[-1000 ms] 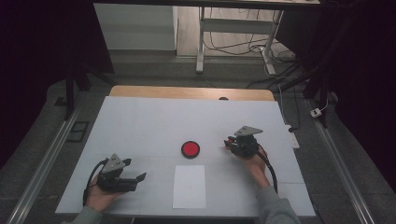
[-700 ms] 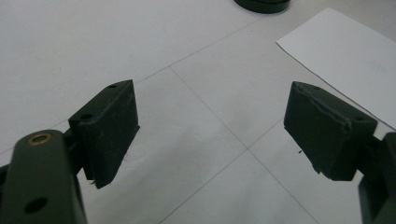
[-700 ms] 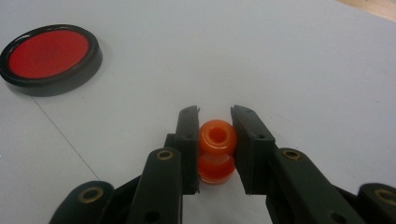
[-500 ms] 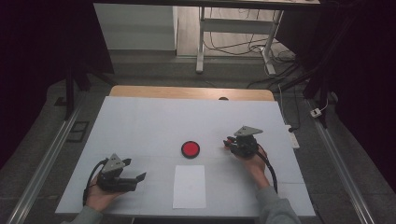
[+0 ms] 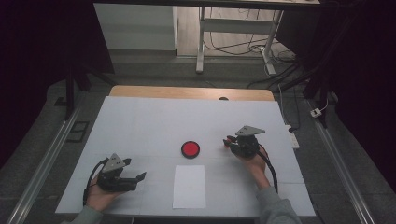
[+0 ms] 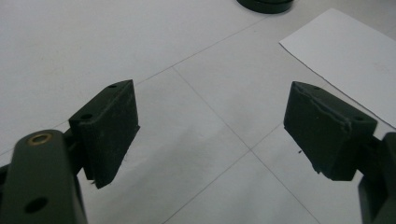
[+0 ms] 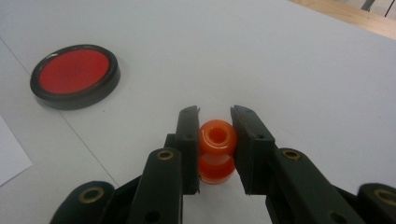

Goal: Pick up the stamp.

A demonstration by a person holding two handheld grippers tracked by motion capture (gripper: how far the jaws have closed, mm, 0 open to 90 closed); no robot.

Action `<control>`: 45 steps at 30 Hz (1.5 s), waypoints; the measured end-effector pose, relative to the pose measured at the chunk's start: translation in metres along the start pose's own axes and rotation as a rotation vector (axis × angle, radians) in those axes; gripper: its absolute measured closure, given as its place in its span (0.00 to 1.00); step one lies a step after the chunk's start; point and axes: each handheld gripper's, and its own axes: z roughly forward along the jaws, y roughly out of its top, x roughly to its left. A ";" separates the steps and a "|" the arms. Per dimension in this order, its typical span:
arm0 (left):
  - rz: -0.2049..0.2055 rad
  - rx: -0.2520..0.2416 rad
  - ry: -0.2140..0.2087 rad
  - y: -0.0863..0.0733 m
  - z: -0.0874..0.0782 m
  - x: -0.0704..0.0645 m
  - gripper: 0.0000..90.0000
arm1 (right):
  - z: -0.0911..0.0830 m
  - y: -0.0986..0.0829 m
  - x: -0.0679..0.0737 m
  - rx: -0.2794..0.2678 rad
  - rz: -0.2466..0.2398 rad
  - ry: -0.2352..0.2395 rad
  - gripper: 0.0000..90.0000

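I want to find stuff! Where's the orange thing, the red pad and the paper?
Orange thing (image 7: 216,135): right gripper view, its top ring.
Red pad (image 5: 190,149): high view, red middle.
Paper (image 5: 189,186): high view, sheet's middle.

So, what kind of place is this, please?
Probably a lab or workshop set up for recording: a white table on a bare floor, loose cables behind it, and a hand-held gripper clamping an orange piece.

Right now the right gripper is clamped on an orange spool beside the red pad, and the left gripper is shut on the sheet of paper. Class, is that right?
Not quite. The left gripper is open and holds nothing, as the left gripper view shows; the sheet of paper lies apart from it. The rest stands.
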 end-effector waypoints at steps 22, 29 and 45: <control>0.005 0.005 0.006 -0.001 0.001 0.000 0.20 | -0.019 0.008 0.010 -0.078 0.021 0.044 0.80; 0.009 0.007 0.007 -0.001 0.001 0.000 0.20 | -0.026 0.011 0.016 -0.102 0.017 0.063 0.80; 0.009 0.005 0.011 -0.001 0.001 0.000 0.20 | -0.039 0.017 0.038 -0.154 0.007 0.122 0.80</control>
